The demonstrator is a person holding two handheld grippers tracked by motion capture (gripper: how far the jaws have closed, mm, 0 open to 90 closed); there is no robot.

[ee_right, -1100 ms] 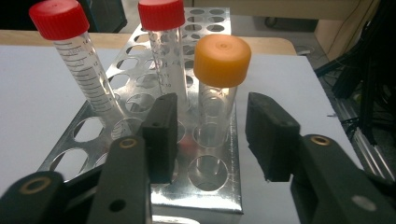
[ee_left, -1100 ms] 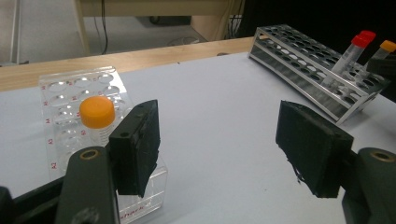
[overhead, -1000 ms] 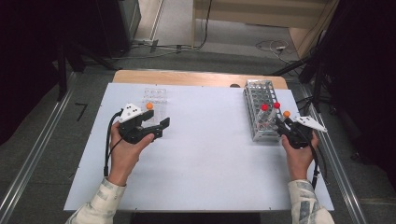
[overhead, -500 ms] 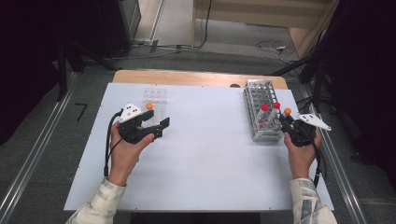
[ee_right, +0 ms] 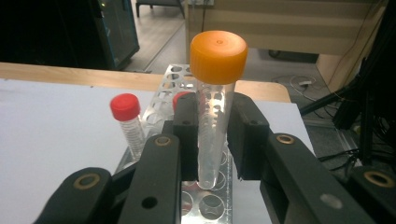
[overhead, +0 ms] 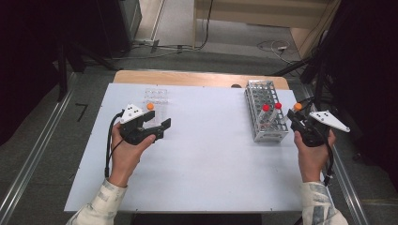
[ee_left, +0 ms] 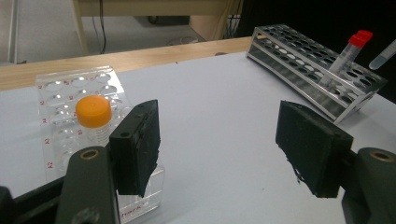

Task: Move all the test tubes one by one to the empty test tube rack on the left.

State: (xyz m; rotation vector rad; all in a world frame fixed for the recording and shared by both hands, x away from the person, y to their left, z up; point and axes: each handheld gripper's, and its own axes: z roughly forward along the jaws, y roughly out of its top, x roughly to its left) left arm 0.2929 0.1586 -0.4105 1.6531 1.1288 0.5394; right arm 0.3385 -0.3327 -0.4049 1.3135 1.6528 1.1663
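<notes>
The right gripper (ee_right: pixel 212 135) is clamped on an orange-capped tube (ee_right: pixel 212 107), its jaws having just closed onto the clear barrel below the cap. In the right gripper view the tube stands upright between the pads with its rounded tip hanging just above the holes of the metal tube rack (ee_right: pixel 205 200), so it looks to be out of its hole. Two red-capped tubes (overhead: pixel 271 108) stay seated in the rack, leaning a little. In the high view this gripper (overhead: pixel 302 126) sits at the rack's right side, near its front end.

The left gripper (ee_left: pixel 224 144) hangs with its jaws apart and nothing between them, well to the left of the metal rack (overhead: pixel 265 112), just in front of a clear plastic rack (ee_left: pixel 70 93) that already holds another orange-capped tube (ee_left: pixel 94 116).

The step in hand appears to be the lift-out: one tube gripped and raised from the metal rack, probably bound for the clear plastic rack across the table. The next move calls for carrying the tube upright and well clear of the red caps, leftward away from the metal rack, then lining its tip over a free well before lowering.
</notes>
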